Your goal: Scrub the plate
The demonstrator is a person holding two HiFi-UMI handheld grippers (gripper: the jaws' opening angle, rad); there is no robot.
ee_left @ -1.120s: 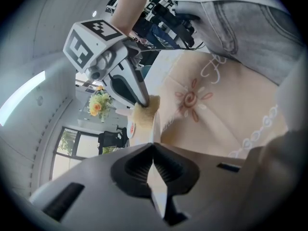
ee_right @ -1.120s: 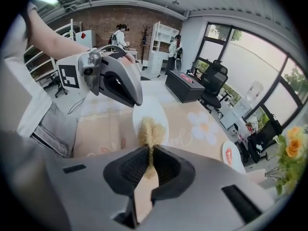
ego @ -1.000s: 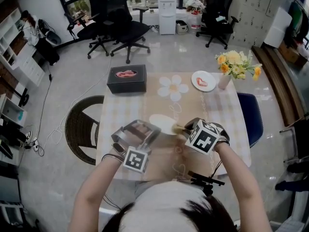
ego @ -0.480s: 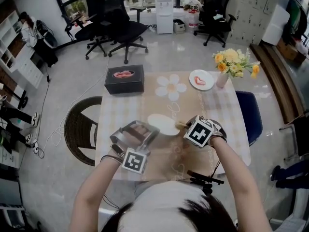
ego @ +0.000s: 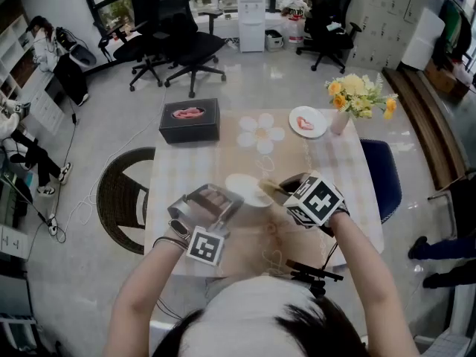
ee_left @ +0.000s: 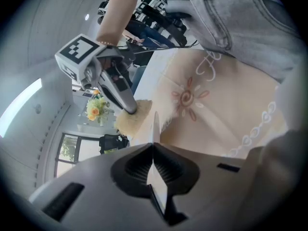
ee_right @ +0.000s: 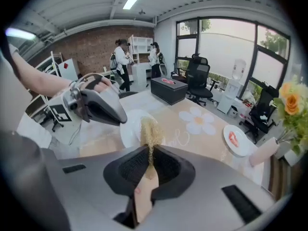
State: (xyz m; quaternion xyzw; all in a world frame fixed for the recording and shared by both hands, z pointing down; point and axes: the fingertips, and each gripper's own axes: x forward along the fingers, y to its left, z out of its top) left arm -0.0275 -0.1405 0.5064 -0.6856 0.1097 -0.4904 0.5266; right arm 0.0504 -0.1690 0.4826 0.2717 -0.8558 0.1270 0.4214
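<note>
While I work both tools over the table [ego: 178,162], the white plate [ego: 244,187] sits near its middle, on the side towards me. My left gripper [ee_left: 153,149] is clamped on the plate's rim, its jaws almost together. My right gripper [ee_right: 148,154] is closed tight on a yellow sponge [ee_right: 150,129], whose free end touches the plate.

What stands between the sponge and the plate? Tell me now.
Nothing visible does. The right gripper holds the sponge right up against the plate. The left gripper clamps the plate's rim at the edge away from the sponge, clear of its path.
</note>
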